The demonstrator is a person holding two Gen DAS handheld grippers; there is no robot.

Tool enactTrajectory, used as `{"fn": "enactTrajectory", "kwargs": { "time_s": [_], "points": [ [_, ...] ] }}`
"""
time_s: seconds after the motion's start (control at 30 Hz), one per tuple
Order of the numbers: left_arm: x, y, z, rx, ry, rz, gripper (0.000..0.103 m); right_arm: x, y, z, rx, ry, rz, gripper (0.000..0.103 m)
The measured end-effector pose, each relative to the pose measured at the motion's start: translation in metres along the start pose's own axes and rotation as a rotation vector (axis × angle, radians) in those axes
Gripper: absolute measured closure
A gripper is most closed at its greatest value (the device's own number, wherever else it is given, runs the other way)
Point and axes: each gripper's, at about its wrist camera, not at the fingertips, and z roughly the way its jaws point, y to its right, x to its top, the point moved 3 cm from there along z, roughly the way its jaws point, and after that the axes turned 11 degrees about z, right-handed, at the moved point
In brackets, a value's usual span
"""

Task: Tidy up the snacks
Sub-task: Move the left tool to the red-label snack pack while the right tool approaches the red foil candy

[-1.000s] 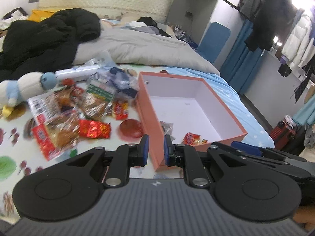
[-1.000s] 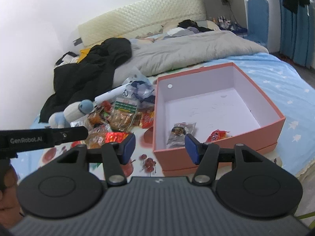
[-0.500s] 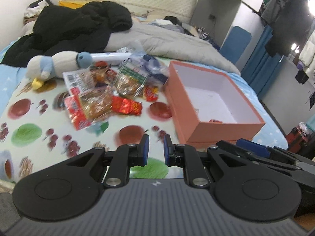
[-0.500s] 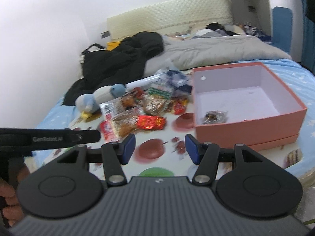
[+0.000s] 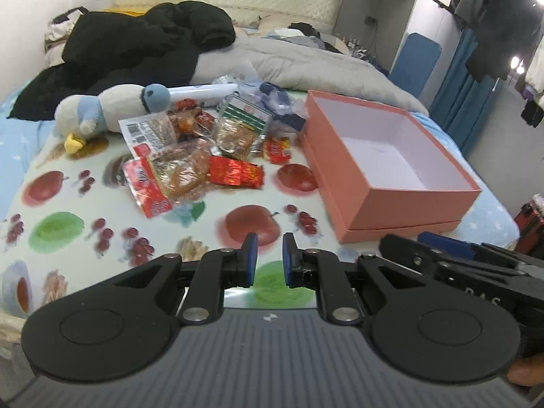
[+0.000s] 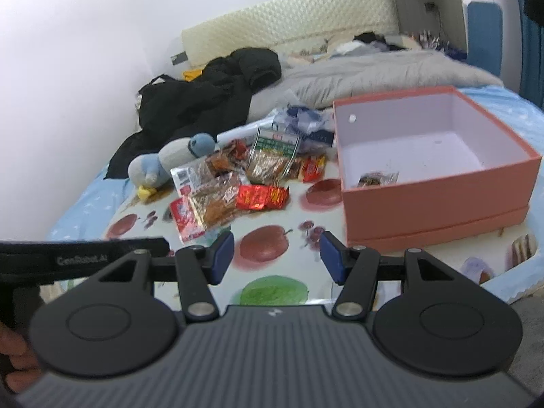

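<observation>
I hold the left gripper (image 5: 267, 255) narrowly parted and the right gripper (image 6: 277, 255) wide apart, both empty. The snacks (image 5: 200, 156) lie heaped just left of the box (image 5: 401, 204); one packet (image 6: 377, 179) sits inside the box.

both grippers (image 5: 267, 255) (image 6: 277, 255) empty (left narrower)

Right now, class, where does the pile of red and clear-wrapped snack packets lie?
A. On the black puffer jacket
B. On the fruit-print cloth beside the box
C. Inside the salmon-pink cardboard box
B: the snack packets lie on the fruit-print cloth, left of the salmon-pink box.
</observation>
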Motion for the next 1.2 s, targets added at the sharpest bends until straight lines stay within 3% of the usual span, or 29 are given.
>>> {"fn": "enactTrajectory", "kwargs": {
  "time_s": [0.23,0.3,0.37,0.53,0.73,1.0,1.2],
  "points": [
    [-0.006,-0.032,0.023,0.036,-0.019,-0.057,0.085,-0.005,-0.005,0.021,-0.005,-0.019,-0.044,0.044],
    [-0.009,-0.044,0.034,0.071,-0.031,-0.07,0.054,-0.005,-0.007,0.029,-0.008,-0.023,-0.048,0.044],
    [-0.012,-0.055,0.043,0.095,-0.034,-0.087,0.047,-0.006,-0.01,0.037,0.006,-0.023,-0.059,0.044],
    [-0.018,-0.087,0.082,0.181,-0.108,-0.108,0.046,-0.01,-0.019,0.072,0.005,-0.044,-0.109,0.044],
    [-0.019,-0.13,0.123,0.243,-0.125,-0.14,0.045,-0.011,-0.03,0.119,0.016,-0.065,-0.17,0.044],
    [-0.012,-0.178,0.172,0.217,-0.097,-0.252,0.042,0.004,-0.028,0.192,-0.015,-0.079,-0.161,0.045],
    [-0.003,-0.188,0.201,0.195,-0.063,-0.252,0.043,0.017,-0.013,0.242,-0.068,-0.078,-0.114,0.045]
  ]
}}
